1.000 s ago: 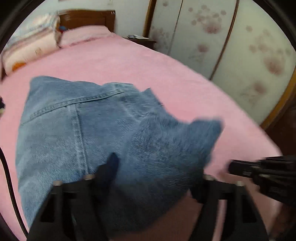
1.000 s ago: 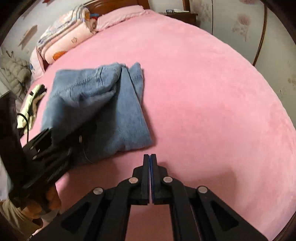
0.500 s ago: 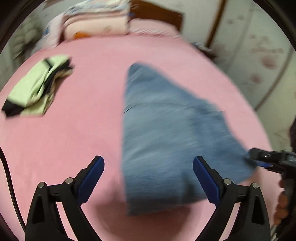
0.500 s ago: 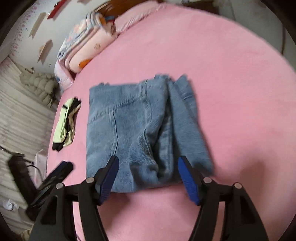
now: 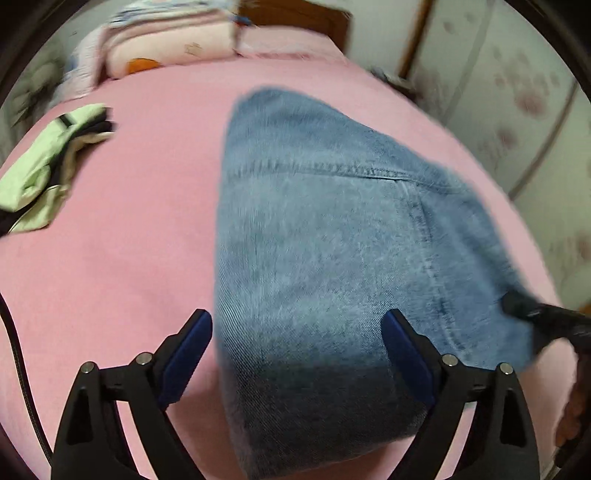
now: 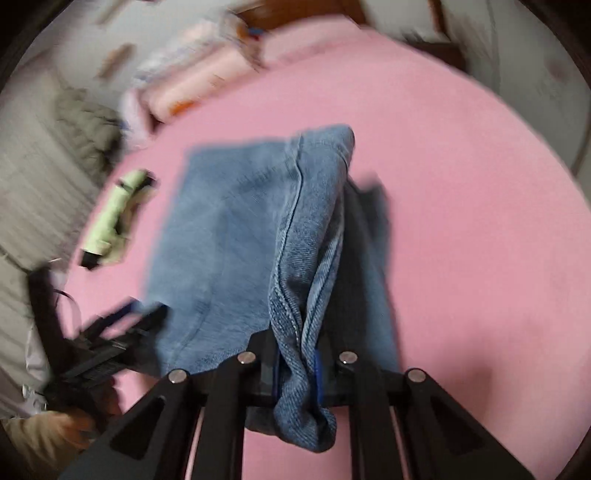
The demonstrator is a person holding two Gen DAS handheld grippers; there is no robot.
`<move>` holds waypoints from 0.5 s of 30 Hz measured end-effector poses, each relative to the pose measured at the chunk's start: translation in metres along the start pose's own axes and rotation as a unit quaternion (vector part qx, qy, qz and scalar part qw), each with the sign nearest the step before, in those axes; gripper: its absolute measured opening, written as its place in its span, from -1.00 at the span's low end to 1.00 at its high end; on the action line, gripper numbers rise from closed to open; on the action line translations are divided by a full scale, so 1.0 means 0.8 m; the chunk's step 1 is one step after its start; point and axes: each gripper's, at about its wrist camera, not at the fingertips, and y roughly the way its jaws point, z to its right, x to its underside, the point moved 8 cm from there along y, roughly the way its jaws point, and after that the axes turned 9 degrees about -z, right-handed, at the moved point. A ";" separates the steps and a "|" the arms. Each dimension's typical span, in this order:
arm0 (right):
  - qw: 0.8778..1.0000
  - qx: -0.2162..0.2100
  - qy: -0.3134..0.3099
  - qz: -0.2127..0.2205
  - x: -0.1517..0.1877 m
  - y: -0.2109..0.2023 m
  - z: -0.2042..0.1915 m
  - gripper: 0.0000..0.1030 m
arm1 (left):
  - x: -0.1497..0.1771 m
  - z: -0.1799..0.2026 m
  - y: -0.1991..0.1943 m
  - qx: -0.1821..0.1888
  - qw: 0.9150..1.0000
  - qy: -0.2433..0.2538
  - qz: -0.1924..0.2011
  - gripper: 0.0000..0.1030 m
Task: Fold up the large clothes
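Folded blue jeans (image 5: 332, 240) lie on the pink bed cover (image 5: 129, 240). My left gripper (image 5: 295, 321) straddles their near left corner. Its jaws stand wide and are closing a little, with denim between the blue pads (image 5: 192, 343) but not pressed. In the right wrist view the jeans (image 6: 229, 229) are bunched at their near right edge. My right gripper (image 6: 297, 358) is closing on that raised fold, and its pads squeeze the denim. The right gripper's tip (image 5: 532, 314) also shows at the jeans' right edge, and the left gripper (image 6: 118, 325) at their lower left.
A crumpled green and black garment (image 5: 40, 177) lies on the bed to the left of the jeans. Stacked pink quilts (image 5: 166, 48) sit by the wooden headboard (image 5: 295, 18). Flowered wardrobe doors (image 5: 517, 92) stand along the right. A grey padded coat (image 6: 81, 125) lies off the bed's left side.
The right gripper went from open astride the jeans' near edge to clamped on a bunched fold. The left gripper came in closer over the jeans' near left corner, still wide.
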 end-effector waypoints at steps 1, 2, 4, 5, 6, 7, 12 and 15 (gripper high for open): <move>1.000 0.011 0.006 -0.019 0.008 0.019 0.011 -0.74 | 0.004 0.009 0.005 -0.025 0.999 0.025 0.006 0.80; 0.999 0.021 0.005 -0.028 0.017 0.040 0.020 -0.75 | 0.006 0.015 0.010 -0.051 0.997 0.046 0.018 0.81; 0.998 0.051 -0.021 -0.017 0.018 0.048 0.014 -0.73 | 0.004 0.015 0.008 -0.056 0.997 0.040 0.016 0.81; 0.997 0.066 -0.026 -0.021 0.014 0.044 0.008 -0.68 | 0.003 0.011 0.007 -0.044 0.999 0.030 0.005 0.81; 0.996 0.082 -0.028 -0.022 0.010 0.035 0.002 -0.62 | 0.000 0.006 0.004 -0.031 0.999 0.019 -0.010 0.81; 0.995 0.097 -0.027 -0.019 0.007 0.025 -0.002 -0.50 | -0.005 -0.002 -0.001 -0.026 0.999 0.010 -0.021 0.81; 0.988 0.122 0.014 0.089 -0.025 -0.055 -0.024 -0.25 | -0.038 -0.017 -0.067 -0.030 0.999 0.007 0.040 0.81; 0.991 0.081 0.003 0.106 -0.060 -0.056 -0.050 -0.14 | -0.073 -0.013 -0.065 0.004 0.998 0.010 0.057 0.81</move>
